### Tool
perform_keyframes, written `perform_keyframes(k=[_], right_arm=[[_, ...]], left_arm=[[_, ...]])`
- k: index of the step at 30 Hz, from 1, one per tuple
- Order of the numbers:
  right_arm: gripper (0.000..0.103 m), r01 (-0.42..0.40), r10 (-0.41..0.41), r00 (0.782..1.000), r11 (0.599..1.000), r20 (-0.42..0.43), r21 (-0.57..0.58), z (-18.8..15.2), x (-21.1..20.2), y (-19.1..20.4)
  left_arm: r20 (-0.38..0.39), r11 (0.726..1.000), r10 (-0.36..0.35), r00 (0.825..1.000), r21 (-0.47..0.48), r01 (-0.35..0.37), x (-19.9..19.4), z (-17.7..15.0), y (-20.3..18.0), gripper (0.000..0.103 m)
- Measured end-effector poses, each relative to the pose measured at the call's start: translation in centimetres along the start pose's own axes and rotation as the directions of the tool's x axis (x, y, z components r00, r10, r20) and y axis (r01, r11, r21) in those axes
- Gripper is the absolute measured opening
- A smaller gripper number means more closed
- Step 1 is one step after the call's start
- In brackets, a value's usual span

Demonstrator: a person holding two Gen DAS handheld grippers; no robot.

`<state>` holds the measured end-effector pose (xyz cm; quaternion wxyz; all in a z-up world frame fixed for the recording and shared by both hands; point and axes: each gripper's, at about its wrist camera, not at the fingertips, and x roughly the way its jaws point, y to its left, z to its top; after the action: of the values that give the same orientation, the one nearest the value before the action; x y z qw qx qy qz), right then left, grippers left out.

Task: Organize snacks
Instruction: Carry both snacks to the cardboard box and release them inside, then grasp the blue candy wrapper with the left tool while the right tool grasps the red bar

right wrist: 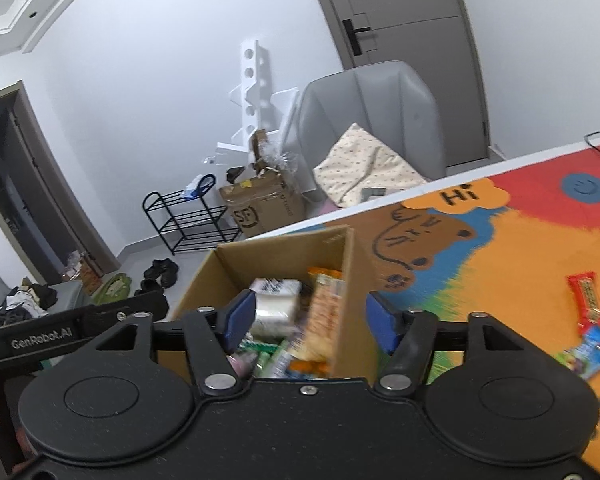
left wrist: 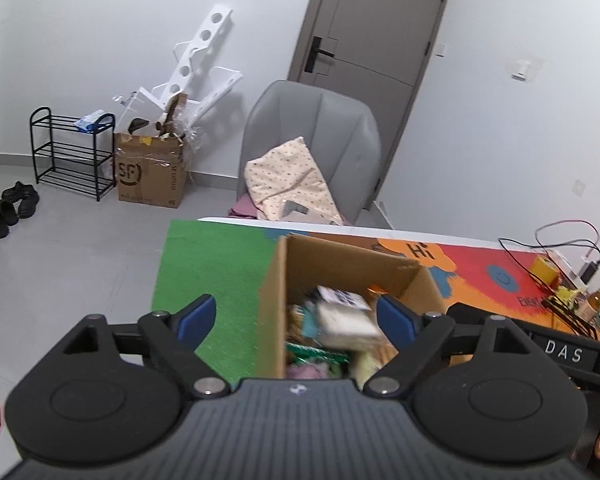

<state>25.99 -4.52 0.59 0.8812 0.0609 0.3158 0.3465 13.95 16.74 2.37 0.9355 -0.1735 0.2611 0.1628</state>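
While both claws, left (left wrist: 296, 320) and right (right wrist: 308, 318), gape empty, one brown box (right wrist: 356, 280) ahead holds mixed snacks (right wrist: 324, 312), three packets (right wrist: 588, 320) rightward.

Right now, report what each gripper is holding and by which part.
Nothing is held. The left gripper and right gripper both stand open above the cardboard box; their pads press on none of the snack packets inside it.
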Motion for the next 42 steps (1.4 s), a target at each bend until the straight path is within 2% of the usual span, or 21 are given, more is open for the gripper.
perform_keyframes(k=[9, 26, 42], right_arm=[[0.085, 0.072, -0.074, 0.997, 0.997, 0.038, 0.031, -0.8, -3.7, -2.9], [0.092, 0.142, -0.148, 0.988, 0.985, 0.050, 0.096, -3.0, -9.6, -9.3], [0.094, 0.156, -0.179, 0.980, 0.964, 0.087, 0.216, -3.6, -11.8, -15.3]], left_arm=[[-0.005, 0.997, -0.053, 0.999, 0.047, 0.053, -1.4, -1.3, -3.3, 0.094], [-0.049, 0.978, -0.152, 0.987, 0.139, 0.157, -1.7, -3.9, -10.6, 0.095], [-0.095, 0.957, -0.199, 0.975, 0.194, 0.214, 0.2, -5.2, -16.9, 0.095]])
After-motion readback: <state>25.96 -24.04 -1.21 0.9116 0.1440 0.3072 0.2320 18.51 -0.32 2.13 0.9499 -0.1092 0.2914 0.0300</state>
